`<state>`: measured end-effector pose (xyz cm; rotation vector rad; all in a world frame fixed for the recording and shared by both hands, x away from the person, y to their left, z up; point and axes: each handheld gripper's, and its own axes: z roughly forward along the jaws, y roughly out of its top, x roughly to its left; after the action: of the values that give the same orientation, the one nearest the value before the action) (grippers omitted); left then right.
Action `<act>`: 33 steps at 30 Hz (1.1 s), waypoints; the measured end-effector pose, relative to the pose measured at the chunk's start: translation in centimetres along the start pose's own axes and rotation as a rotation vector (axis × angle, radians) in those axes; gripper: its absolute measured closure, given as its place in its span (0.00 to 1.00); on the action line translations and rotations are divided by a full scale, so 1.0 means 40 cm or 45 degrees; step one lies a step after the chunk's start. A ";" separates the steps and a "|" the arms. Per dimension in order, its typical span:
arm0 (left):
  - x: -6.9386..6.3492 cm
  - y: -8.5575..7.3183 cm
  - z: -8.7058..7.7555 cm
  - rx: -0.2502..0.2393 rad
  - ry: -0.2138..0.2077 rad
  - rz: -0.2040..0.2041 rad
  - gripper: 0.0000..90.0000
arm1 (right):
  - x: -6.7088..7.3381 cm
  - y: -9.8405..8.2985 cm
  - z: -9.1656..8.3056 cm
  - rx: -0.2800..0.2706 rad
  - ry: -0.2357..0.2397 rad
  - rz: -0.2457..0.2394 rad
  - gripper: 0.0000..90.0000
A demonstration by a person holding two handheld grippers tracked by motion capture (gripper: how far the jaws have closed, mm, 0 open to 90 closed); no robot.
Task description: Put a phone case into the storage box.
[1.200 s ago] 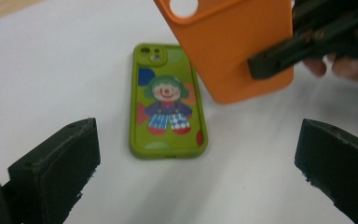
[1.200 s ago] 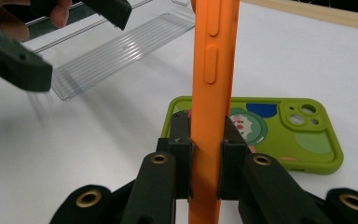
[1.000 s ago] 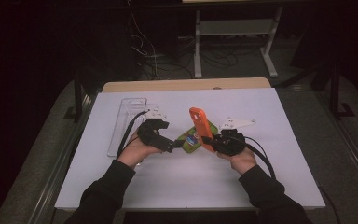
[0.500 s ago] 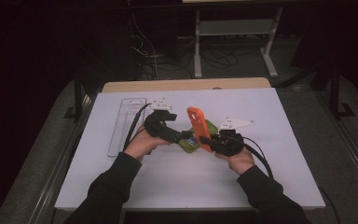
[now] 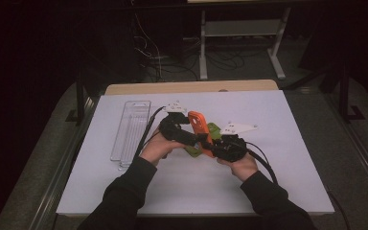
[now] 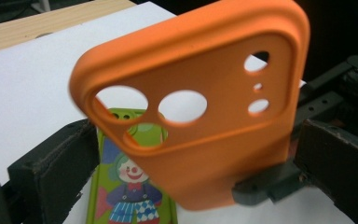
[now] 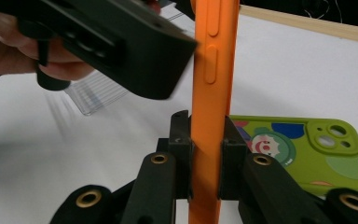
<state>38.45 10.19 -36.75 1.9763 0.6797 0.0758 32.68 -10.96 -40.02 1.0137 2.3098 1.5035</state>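
We've got the orange phone case clamped upright in our right gripper, over the green case on the table. Left gripper sits wide open around it, so next it probably just needs to squeeze for the handover.

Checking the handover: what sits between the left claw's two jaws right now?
The orange phone case stands upright between them, seen in the left gripper view; the jaws are spread either side of it. The right claw clamps its lower edge.

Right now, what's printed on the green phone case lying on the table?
A cartoon clown on the green phone case, clearest in the left gripper view.
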 end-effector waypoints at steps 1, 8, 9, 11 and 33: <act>-0.001 -0.001 0.000 -0.009 0.007 0.001 0.00 | 0.003 0.000 0.001 0.000 0.002 0.004 0.87; 0.005 -0.020 0.000 -0.047 -0.016 -0.046 0.00 | 0.021 -0.002 0.017 0.006 0.019 -0.005 0.87; 0.006 -0.021 0.000 -0.046 -0.021 -0.047 0.00 | 0.023 -0.002 0.019 0.011 0.021 -0.004 0.87; 0.006 -0.024 -0.001 -0.048 -0.017 -0.056 0.00 | 0.025 -0.003 0.023 0.010 0.025 -0.009 0.87; 0.014 -0.037 -0.011 -0.103 -0.009 -0.093 0.11 | 0.033 -0.013 0.040 0.063 -0.004 -0.046 0.87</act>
<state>38.15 11.32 -37.92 1.8721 0.7325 0.0516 32.27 -9.08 -40.94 0.9805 2.3613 1.4373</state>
